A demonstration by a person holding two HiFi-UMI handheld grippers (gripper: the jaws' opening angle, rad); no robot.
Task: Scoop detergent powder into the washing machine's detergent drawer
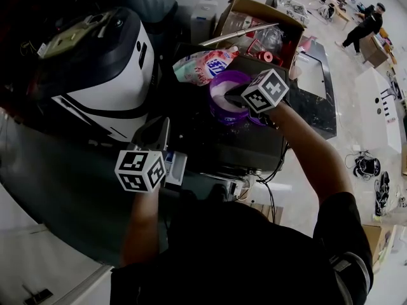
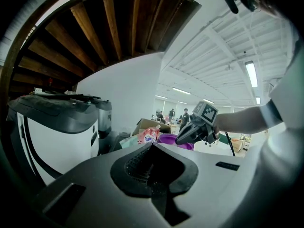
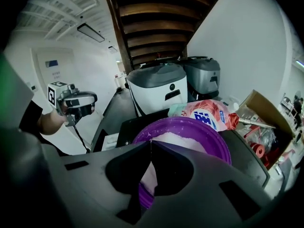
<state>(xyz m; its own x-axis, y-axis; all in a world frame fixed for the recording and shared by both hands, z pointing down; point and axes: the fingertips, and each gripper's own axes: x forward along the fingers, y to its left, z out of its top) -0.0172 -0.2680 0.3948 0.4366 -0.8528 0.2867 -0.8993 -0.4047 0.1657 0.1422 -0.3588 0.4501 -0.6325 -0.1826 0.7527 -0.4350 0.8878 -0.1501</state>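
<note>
While pressing together the jaws of the right gripper (image 3: 150, 144) over the purple bowl (image 3: 214, 137) of detergent powder (image 3: 175, 140), upper centre, holding the left gripper (image 2: 152, 145) lower left, jaws likewise together, empty.

Place: this looks like a big open lab or workshop hall, not a home.
Ceiling: strip lights (image 2: 251, 73) overhead, timber beams (image 2: 109, 27) upper left.
Floor: pale, with cables (image 1: 365, 166) coiled at right.
Upper right: a person (image 1: 364, 25) near desks, and a cardboard box (image 1: 254, 14) of clutter.
</note>
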